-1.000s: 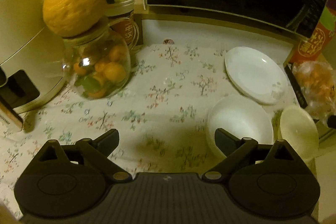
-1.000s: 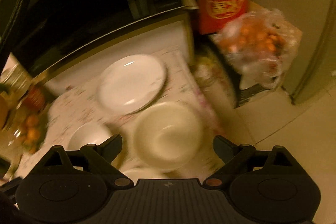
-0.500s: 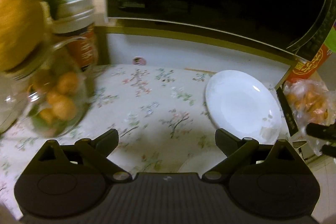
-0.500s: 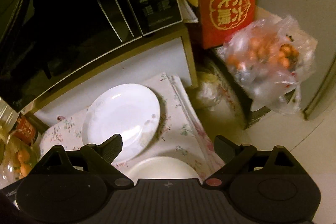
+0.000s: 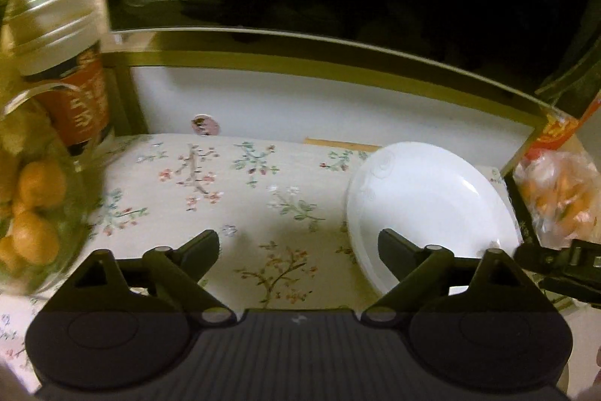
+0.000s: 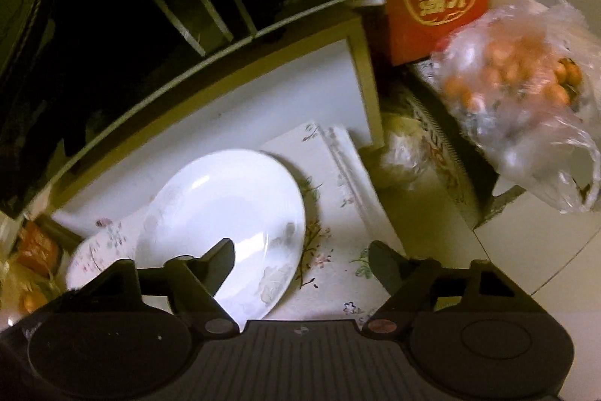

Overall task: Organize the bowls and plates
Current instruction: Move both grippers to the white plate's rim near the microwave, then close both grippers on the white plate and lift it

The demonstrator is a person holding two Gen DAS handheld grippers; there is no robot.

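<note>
Both grippers have closed in on the white plate (image 5: 432, 198); left gripper (image 5: 298, 245) and right gripper (image 6: 302, 256) are narrowing their spread, empty jaws, so a two-sided lift looks imminent.

A round white plate (image 5: 432, 198) with a faint grey embossed pattern on its rim is lying flat and empty, face up, on the floral cloth covering the desk (image 5: 225, 183), glinting under the light near the cloth's right edge.

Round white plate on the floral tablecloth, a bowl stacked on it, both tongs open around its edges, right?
No bowl: the round white plate is bare, as the right wrist view shows. It lies on the floral tablecloth; the left tongs and right tongs are closing.
</note>
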